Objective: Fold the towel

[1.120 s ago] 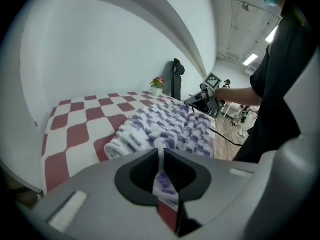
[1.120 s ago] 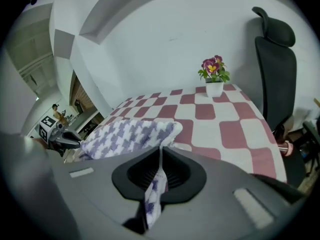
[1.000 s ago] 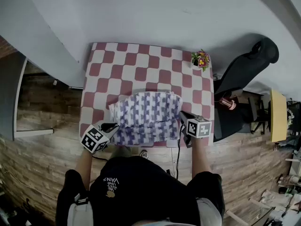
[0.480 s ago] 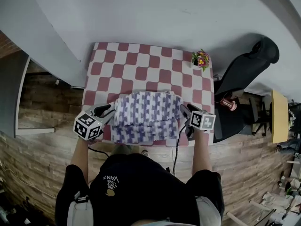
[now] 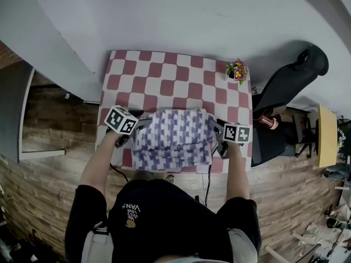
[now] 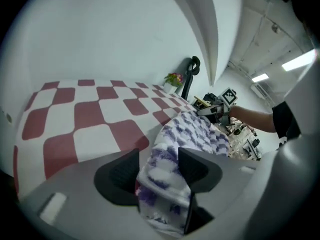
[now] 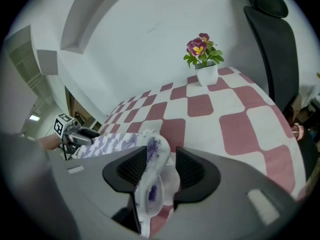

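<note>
**Fig. Release at the two side edges of the towel.** The towel (image 5: 173, 141) lies as a compact, roughly rectangular pad on the near part of the checked table (image 5: 164, 75). It spans the whole stretch between the two claws.

The left gripper (image 6: 157, 156) stands at the towel's left edge. Its jaws are wide and have just been opening. A thick bunch of purple-and-white cloth sits in the gap between the pads, loose rather than pinched, and the rest of the cloth runs away ahead of the jaws and to their right.

The right gripper (image 7: 161, 156) stands at the opposite edge. Its jaws are moderately wide and have also just been opening. A rolled lip of towel sits between them, nearer the left pad, with clear space at the right pad. Bare table and a small flower pot (image 7: 206, 66) lie well beyond the jaw tips.

*Step in hand (a judgement):* the letting-go that ends one fold, with both edges set down together. How many layers the pad already holds cannot be read.

*Next move (a judgement):* each claw should back straight off its edge without snagging the cloth that rests in the gap, or the laid fold may be dragged askew. If a further fold is wanted, one side edge must be pinched through all its layers and carried across to the other claw's side.
</note>
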Demonstrator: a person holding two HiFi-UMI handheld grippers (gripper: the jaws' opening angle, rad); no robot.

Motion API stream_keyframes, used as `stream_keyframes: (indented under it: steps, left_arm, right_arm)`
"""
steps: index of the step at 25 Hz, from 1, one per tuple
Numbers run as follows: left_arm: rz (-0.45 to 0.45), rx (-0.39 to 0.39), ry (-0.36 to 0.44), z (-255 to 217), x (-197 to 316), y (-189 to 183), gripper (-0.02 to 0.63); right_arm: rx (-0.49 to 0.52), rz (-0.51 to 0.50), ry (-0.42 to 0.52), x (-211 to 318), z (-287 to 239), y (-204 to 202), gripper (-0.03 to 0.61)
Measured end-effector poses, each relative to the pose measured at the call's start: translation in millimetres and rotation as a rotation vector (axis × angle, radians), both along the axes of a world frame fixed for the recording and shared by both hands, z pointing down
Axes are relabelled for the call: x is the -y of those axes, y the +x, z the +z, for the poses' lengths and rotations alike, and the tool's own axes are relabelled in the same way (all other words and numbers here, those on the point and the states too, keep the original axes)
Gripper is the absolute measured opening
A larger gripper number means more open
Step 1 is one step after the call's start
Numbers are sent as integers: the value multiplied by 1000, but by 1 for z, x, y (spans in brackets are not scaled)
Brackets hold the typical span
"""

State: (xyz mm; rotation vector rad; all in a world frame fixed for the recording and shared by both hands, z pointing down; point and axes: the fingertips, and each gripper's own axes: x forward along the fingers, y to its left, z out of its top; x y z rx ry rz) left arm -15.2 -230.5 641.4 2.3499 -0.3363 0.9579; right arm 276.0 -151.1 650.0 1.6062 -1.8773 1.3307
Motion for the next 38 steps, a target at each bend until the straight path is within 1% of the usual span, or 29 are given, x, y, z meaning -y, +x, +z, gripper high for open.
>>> stream_keyframes:
  steps: [1, 3, 4, 5, 6, 7, 9, 11, 13, 15, 19, 22, 26, 29, 32, 33, 35, 36, 38]
  left_arm:
    - [6, 16, -25, 7, 0, 1, 222]
    - [33, 39, -55, 17, -2, 3, 211]
    - [54, 44, -55, 18, -3, 3, 155]
    - [72, 44, -48, 17, -3, 4, 100]
    - [85, 41, -38, 15, -3, 5, 68]
    - [92, 38, -24, 12, -2, 5, 57]
    - [98, 33, 12, 5, 2, 4, 51]
    - [104, 27, 64, -4, 8, 2, 51]
    - [103, 10, 125, -18, 15, 1, 51]
    - [80, -19, 189, -34, 28, 0, 51]
    - [-10, -70, 316, -65, 67, -10, 51]
    - [-90, -83, 388, -76, 102, -18, 51]
    - [-202, -68, 474, -72, 150, -29, 51]
    - [-230, -15, 542, -59, 182, -31, 51]
    - [-239, 29, 575, -46, 207, -30, 62]
    - [-250, 42, 571, -41, 214, -32, 84]
    - [-277, 67, 555, -33, 225, -40, 179]
    - [-290, 78, 548, -31, 228, -46, 193]
    - [-302, 101, 535, -29, 227, -58, 193]
  right_arm:
    - [-4, -14, -2, 0, 0, -2, 181]
    - [-21, -32, -3, 0, 0, -5, 135]
    - [-33, -34, 5, 1, -3, -5, 98]
    - [-39, -32, 21, 2, -8, -5, 75]
    - [-40, -29, 41, 5, -15, -6, 60]
    - [-40, -27, 56, 7, -22, -7, 52]
    - [-65, -42, 40, 6, -28, -8, 44]
    - [-106, -73, 8, 4, -33, -9, 43]
    - [-139, -94, 16, 6, -44, -10, 39]
    - [-172, -109, 66, 19, -61, -13, 35]
    - [-216, -113, 198, 64, -97, -20, 35]
    - [-247, -129, 247, 105, -108, -25, 35]
    - [-291, -149, 265, 163, -104, -32, 35]
    - [-325, -136, 271, 203, -95, -32, 35]
    - [-380, -66, 302, 236, -91, -24, 38]
    - [-400, -33, 300, 243, -89, -20, 43]
    - [-420, 21, 288, 246, -83, -11, 94]
    - [-418, 36, 281, 245, -81, -8, 117]
    - [-411, 34, 262, 236, -75, -5, 165]
